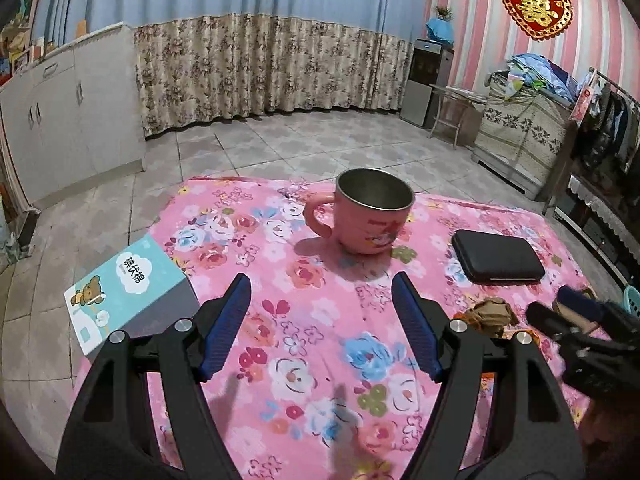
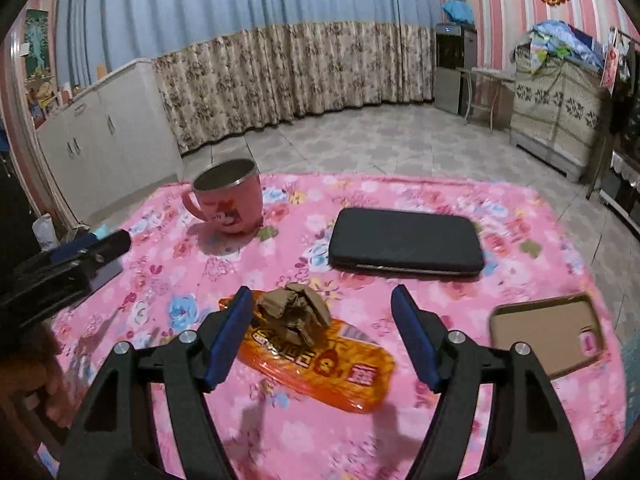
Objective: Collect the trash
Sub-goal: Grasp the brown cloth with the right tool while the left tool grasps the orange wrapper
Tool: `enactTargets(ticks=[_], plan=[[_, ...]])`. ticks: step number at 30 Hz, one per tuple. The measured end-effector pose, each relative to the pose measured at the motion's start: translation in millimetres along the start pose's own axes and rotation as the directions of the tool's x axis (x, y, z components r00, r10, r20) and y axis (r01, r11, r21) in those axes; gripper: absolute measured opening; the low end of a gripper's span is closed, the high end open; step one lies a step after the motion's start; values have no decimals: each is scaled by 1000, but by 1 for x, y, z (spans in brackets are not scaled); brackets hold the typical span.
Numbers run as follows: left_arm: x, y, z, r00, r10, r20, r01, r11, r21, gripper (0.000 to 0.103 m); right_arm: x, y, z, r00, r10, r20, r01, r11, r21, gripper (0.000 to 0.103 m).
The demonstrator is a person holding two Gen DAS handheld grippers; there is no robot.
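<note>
The right gripper [image 2: 322, 308] hangs over the pink flowered cloth [image 2: 400, 420] of the counter with its blue fingers [image 2: 230, 336] spread wide and nothing clamped between them. An orange snack wrapper [image 2: 340, 364] lies flat on the cloth in the gap between them, nearer the left one, and a crumpled brown paper wad [image 2: 294, 316] sits on the wrapper's far end, just beside the tip of the left finger; whether that finger touches it cannot be told. To the right of the right finger lies an open brown cardboard box [image 2: 548, 332], apart from the wrapper. Beyond the fingertips a black zip case [image 2: 404, 242] lies flat, and further left stands a pink mug [image 2: 228, 200], upright, its handle to the left.

The left gripper [image 1: 320, 292] is likewise released, its fingers [image 1: 228, 320] wide apart with only bare cloth between them. Left of its left finger a teal box with a bear picture [image 1: 124, 292] rests at the counter's edge. Straight ahead of the fingertips stands the mug, with the black case to the right of it. The paper wad shows just right of the right finger, with the right gripper's blurred tips beyond it. Past the counter lie a tiled floor [image 1: 320, 140] and a flowered curtain [image 1: 260, 68].
</note>
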State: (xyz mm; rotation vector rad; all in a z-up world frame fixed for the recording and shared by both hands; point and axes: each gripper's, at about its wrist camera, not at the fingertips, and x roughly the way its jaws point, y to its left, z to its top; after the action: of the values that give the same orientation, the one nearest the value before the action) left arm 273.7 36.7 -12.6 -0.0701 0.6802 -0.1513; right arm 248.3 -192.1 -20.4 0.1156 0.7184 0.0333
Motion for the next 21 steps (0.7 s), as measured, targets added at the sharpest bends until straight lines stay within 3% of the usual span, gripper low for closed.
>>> enactTargets(ticks=[3,6,11,21], plan=[[3,3,1,1000,-8,-5,8,1000,-16,71,18,8,0,1000,-2,-21,2,1000,-13,68],[3,3,3,1000,-11,-2,11,1000,-21,71,36,13,-1,998,-13,-57,12,1000,-21,54],[1,1,3,1000,-24,-1,24,999,-35,71,48,22,-3,996,4,-87,-7,999,-40,46],[4,-6,1,1000,-18,-9,18,1000,-9,71,42,20,-2,997,35,-71,-38,999,-39,39]])
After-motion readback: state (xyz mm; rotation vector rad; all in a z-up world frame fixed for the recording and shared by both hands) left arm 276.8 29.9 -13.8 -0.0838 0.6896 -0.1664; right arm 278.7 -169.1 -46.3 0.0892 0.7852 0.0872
